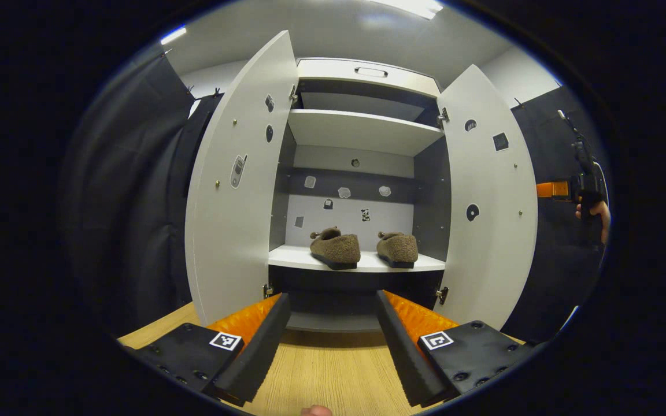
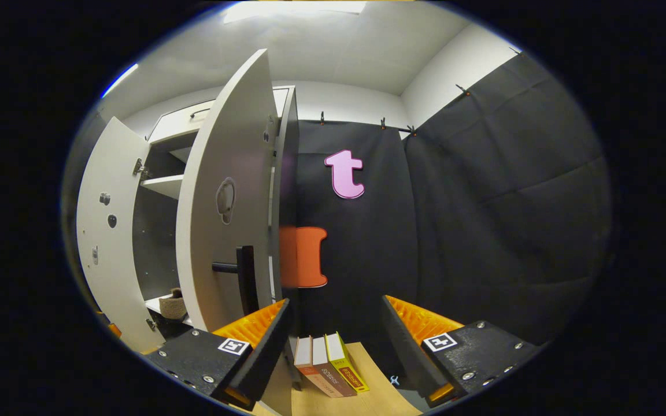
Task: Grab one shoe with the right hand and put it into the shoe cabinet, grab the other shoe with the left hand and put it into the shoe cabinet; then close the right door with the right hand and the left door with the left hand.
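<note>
Inside the shoe cabinet (image 1: 362, 263) both shoes (image 1: 336, 248) sit stowed, yet the right gripper (image 2: 333, 335), spread wide and empty beside the right door (image 2: 226, 196), risks catching its handle (image 2: 245, 277) or edge and swinging it into the left gripper (image 1: 333, 329), likewise released.

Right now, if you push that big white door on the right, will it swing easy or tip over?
Probably swings easily: the right door hangs on hinges at the shoe cabinet. It looks like a stiff flat panel, so it shouldn't bend. Tipping seems unlikely. The black handle gives the open right gripper a push spot.
</note>
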